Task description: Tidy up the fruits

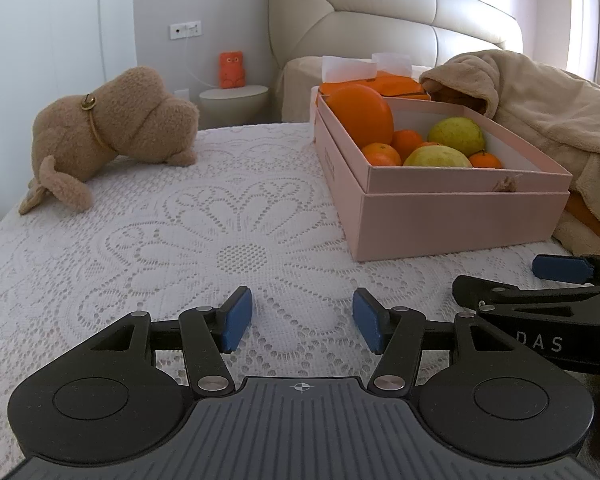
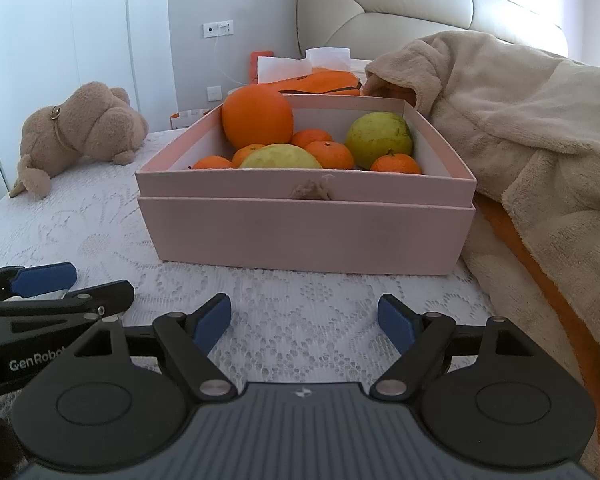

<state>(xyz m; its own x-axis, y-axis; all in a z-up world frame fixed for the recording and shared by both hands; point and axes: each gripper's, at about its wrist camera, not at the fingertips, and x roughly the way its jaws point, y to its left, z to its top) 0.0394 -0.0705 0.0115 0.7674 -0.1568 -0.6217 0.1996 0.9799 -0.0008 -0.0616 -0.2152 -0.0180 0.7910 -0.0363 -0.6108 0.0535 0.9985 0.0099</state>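
Nearest, the left gripper (image 1: pixel 302 319) and right gripper (image 2: pixel 304 322) are held over white lace bedding (image 1: pixel 172 232) — both parted, nothing between the blue pads. Smooth round fruits (image 2: pixel 284 148) are piled in a matte pink cardboard box (image 2: pixel 308 232). An orange toy (image 1: pixel 231 70) is seen whole only in the left view.

The letters "DAS" are printed in white on the black side of the right gripper (image 1: pixel 562 276), at about 3 o'clock in the left wrist view. In the right wrist view, at 9 o'clock, the black side of the left gripper (image 2: pixel 72 288) says "GenRobo" (the end of the word is hidden). The pink box (image 1: pixel 332 164) has small writing on its side, too blurry to read.
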